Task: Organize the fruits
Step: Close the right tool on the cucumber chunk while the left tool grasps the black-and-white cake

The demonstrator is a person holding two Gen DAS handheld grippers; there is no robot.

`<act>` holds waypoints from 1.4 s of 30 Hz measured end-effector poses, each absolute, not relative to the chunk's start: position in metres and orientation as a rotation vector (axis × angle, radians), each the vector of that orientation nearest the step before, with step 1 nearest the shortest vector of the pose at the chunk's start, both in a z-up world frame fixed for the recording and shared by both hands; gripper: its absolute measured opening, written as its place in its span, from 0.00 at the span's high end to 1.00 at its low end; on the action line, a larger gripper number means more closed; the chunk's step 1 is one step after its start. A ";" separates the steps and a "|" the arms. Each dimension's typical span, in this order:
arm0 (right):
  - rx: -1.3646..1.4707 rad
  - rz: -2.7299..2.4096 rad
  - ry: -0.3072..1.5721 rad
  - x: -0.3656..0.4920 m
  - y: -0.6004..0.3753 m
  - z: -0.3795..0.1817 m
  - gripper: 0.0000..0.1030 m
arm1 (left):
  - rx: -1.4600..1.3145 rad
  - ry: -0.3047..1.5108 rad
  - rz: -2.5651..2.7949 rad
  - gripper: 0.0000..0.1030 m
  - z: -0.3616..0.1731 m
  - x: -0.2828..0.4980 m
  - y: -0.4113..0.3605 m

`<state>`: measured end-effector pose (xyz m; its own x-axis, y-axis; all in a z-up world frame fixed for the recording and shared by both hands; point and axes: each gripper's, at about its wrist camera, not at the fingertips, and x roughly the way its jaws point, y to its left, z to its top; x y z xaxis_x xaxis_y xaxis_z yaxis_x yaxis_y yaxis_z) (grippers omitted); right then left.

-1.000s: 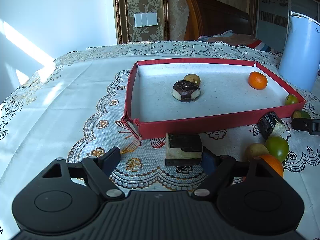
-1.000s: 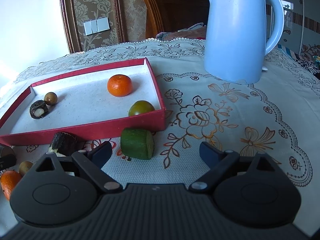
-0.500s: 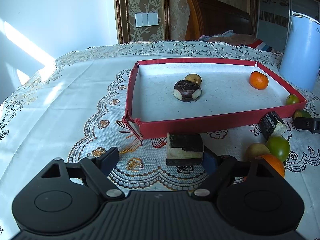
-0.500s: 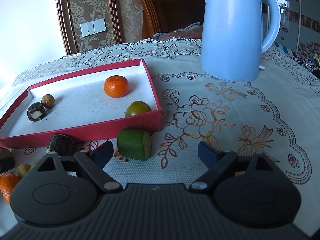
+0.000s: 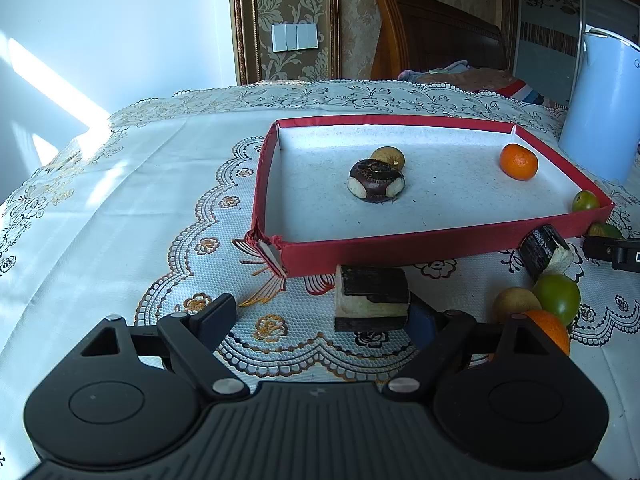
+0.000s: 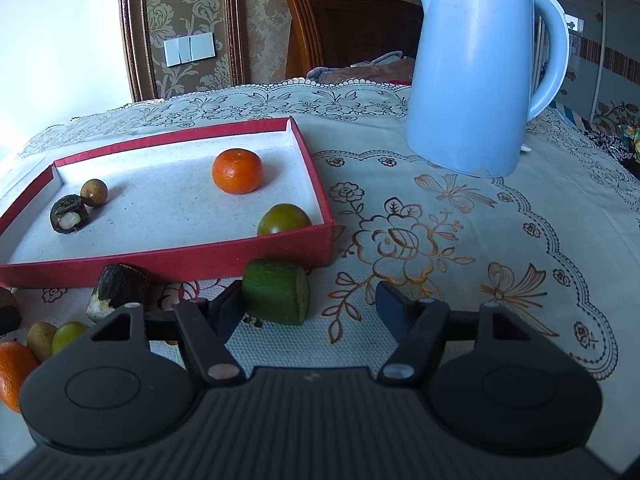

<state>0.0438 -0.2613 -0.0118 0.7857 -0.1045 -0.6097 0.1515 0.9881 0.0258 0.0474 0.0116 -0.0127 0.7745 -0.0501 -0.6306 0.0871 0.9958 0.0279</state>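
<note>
Lace-covered table: the right gripper, jaws spread, brackets a stubby green fruit piece, likely light, firm and slick-skinned; gripping its curved sides suits best. Left gripper hangs unclenched beside a dark-skinned chunk.

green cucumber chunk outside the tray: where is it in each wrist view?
Left wrist: only its top shows at the far right edge, just past the red tray's near right corner, above the right tongs' finger; cucumber chunk.
Right wrist: lower centre, on the cloth before the tray wall, beside the left finger of the open right tongs; cucumber chunk.
Shared landmark: orange in the tray.
</note>
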 end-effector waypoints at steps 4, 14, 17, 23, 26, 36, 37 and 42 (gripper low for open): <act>0.050 -0.137 0.649 0.045 -0.257 -0.012 0.41 | 0.058 0.681 -0.071 0.14 -0.013 0.047 0.012; 0.003 -0.106 0.631 0.042 -0.248 -0.011 0.65 | 0.062 0.679 -0.070 0.14 -0.013 0.047 0.011; -0.003 -0.100 0.629 0.042 -0.247 -0.011 0.68 | 0.058 0.680 -0.071 0.14 -0.013 0.047 0.011; -0.021 -0.090 0.625 0.042 -0.243 -0.011 0.73 | 0.062 0.678 -0.070 0.14 -0.012 0.047 0.011; -0.015 -0.089 0.623 0.042 -0.244 -0.010 0.73 | 0.061 0.678 -0.072 0.14 -0.012 0.047 0.012; 0.009 -0.097 0.604 0.039 -0.248 -0.010 0.75 | 0.072 0.665 -0.086 0.19 -0.011 0.045 0.010; 0.016 -0.097 0.605 0.039 -0.250 -0.009 0.75 | 0.077 0.660 -0.091 0.22 -0.011 0.044 0.010; 0.018 -0.096 0.608 0.040 -0.251 -0.010 0.75 | 0.123 0.634 -0.125 0.45 -0.010 0.039 0.003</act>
<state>0.0399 -0.2512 -0.0099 0.8166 -0.0845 -0.5709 0.0949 0.9954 -0.0116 0.0388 0.0026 -0.0100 0.7984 -0.0788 -0.5969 0.1541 0.9851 0.0761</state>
